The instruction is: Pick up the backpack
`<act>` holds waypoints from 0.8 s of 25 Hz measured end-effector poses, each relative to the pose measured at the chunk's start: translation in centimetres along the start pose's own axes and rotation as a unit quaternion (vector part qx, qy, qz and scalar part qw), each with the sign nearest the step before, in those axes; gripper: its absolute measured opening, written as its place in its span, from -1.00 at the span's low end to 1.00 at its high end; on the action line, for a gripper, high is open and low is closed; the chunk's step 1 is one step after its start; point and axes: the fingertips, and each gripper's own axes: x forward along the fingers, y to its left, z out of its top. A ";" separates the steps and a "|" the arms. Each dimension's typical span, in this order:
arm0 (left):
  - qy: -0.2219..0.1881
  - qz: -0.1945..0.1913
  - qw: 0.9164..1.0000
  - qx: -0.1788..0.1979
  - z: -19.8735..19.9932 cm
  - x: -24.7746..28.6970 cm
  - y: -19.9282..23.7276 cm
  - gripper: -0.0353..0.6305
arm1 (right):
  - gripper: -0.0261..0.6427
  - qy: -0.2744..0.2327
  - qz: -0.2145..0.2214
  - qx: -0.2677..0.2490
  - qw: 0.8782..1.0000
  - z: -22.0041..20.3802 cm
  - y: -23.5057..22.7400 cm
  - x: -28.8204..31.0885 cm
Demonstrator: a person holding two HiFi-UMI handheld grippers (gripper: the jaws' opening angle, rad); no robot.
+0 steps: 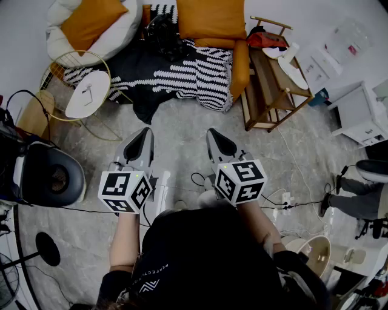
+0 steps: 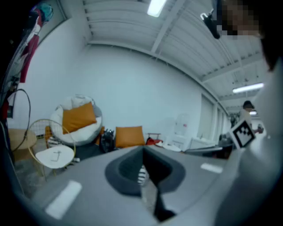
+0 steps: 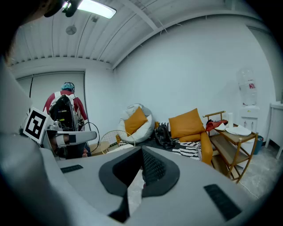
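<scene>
I am viewing both hand-held grippers side by side above a grey, marbled stone floor [image 1: 182, 124], and neither is touching anything. The left gripper [image 1: 143, 140] is showing two dark, padded jaws meeting at the tips. Only a thin slit is showing lower down, so I am reading it as closed and empty, though its own view is soft. The right gripper [image 1: 217, 140] is likewise sitting closed with nothing between its jaws, and their inner pads are showing a fine dimpled texture. Each gripper is carrying a white cube with black square markers.

The backpack [image 1: 162, 31] is lying well ahead of both grippers, near the far wall. It is a black, lumpy, soft-sided shape resting at the edge of a dark blanket [image 1: 194, 75] patterned with white zigzag stripes. Just beside it, to its right, a plump square orange cushion [image 1: 209, 17] is leaning upright. To its left, a rounded white beanbag chair [image 1: 53, 30] is holding another orange cushion. A round white side table [image 1: 88, 94] in a thin gold wire frame is standing nearer, on the left. A slatted wooden rack [image 1: 273, 85] is standing on the right.
</scene>
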 end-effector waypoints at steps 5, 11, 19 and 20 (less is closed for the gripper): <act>0.018 -0.008 1.000 0.000 -1.2 -1.2 0.4 -0.87 | -0.94 -0.004 -0.009 0.025 1.000 -1.0 0.7 -0.6; 0.030 -0.026 0.999 0.005 -2.3 -1.2 0.6 -0.87 | -0.94 0.001 -0.021 0.049 0.999 -2.2 0.1 -0.8; 0.040 -0.013 0.999 0.017 -2.8 3.2 1.3 -0.87 | -0.94 0.011 -0.010 0.058 0.998 -2.3 -3.0 2.8; 0.041 -0.009 0.999 0.018 -2.7 4.1 1.6 -0.87 | -0.94 0.013 -0.007 0.058 0.998 -2.0 -3.6 3.7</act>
